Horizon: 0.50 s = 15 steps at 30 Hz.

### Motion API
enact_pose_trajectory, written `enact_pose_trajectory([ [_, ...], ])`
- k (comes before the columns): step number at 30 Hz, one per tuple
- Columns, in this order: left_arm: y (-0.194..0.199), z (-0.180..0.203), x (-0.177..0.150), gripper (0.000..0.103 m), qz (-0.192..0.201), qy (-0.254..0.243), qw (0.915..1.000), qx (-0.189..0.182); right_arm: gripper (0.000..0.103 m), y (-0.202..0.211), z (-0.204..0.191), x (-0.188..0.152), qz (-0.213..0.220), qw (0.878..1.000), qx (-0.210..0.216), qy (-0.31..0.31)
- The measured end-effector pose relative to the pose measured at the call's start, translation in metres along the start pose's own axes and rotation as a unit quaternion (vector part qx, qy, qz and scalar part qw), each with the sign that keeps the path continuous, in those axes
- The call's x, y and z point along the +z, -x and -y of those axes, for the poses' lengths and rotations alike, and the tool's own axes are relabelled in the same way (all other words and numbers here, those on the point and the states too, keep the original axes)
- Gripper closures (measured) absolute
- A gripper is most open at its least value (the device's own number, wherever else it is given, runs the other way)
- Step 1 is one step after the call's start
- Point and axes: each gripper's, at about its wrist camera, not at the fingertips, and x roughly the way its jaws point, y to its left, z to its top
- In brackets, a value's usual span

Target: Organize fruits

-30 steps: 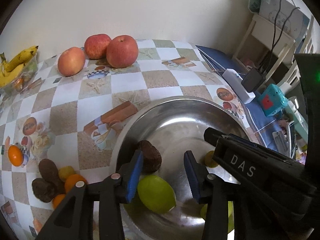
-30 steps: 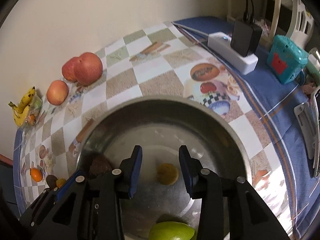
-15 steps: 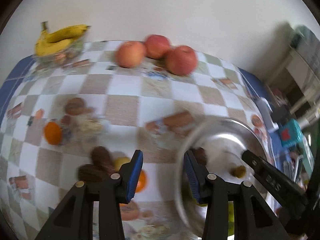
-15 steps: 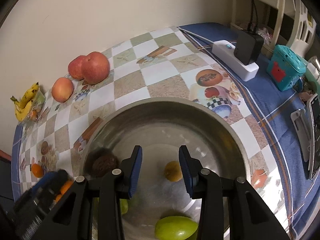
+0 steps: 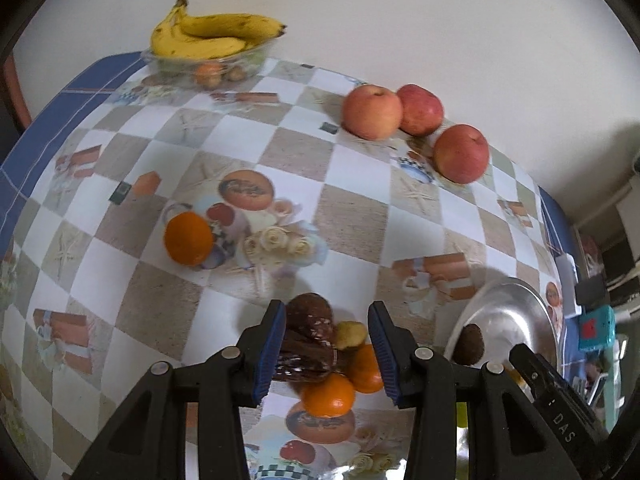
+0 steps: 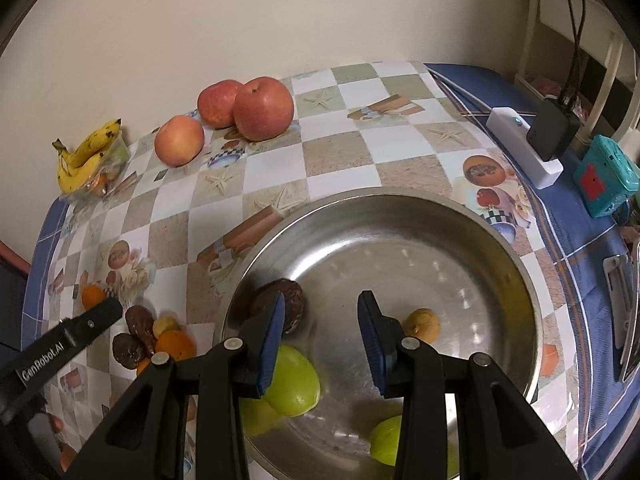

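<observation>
My left gripper (image 5: 326,346) is open and empty over a small pile on the checkered cloth: brown fruits (image 5: 310,318), a small yellow fruit (image 5: 350,334) and oranges (image 5: 328,396). The steel bowl (image 6: 516,264) holds a brown fruit (image 6: 294,300), green fruits (image 6: 296,380) and a small yellow fruit (image 6: 422,320). My right gripper (image 6: 320,336) is open and empty above the bowl. The pile also shows in the right wrist view (image 6: 138,328), with the left gripper's body beside it.
Three apples (image 5: 374,112) sit near the wall. Bananas (image 5: 212,36) lie on a glass dish at the back left. A lone orange (image 5: 188,238) lies on the cloth. A power strip (image 6: 524,144) and teal box (image 6: 606,176) stand right of the bowl.
My left gripper has swung left, away from the bowl and over the pile of small fruits. My right gripper has stayed over the bowl, pulling back slightly.
</observation>
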Motion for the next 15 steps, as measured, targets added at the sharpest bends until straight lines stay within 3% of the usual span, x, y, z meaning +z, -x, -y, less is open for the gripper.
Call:
enact_pose_trajectory([
  [5, -0.005, -0.007, 0.001, 0.044, -0.008, 0.012, 0.9998, 0.010, 0.064, -0.003, 0.000, -0.001, -0.006, 1.000, -0.001, 0.001],
  [7, -0.007, -0.010, 0.001, 0.027, -0.012, 0.022, 0.9996, 0.015, 0.064, -0.005, 0.001, -0.001, -0.008, 1.000, -0.002, 0.000],
  [8, -0.007, -0.011, 0.001, 0.025, -0.013, 0.024, 0.9994, 0.020, 0.063, -0.005, 0.001, -0.001, -0.009, 1.000, -0.004, -0.001],
  [10, -0.008, -0.012, 0.001, 0.021, -0.012, 0.023, 0.9991, 0.032, 0.050, -0.007, 0.002, -0.002, -0.011, 1.000, -0.006, -0.002],
  [15, -0.010, -0.015, 0.001, 0.015, -0.014, 0.024, 0.9984, 0.048, 0.050, -0.010, 0.006, -0.004, -0.015, 1.000, -0.009, -0.009],
])
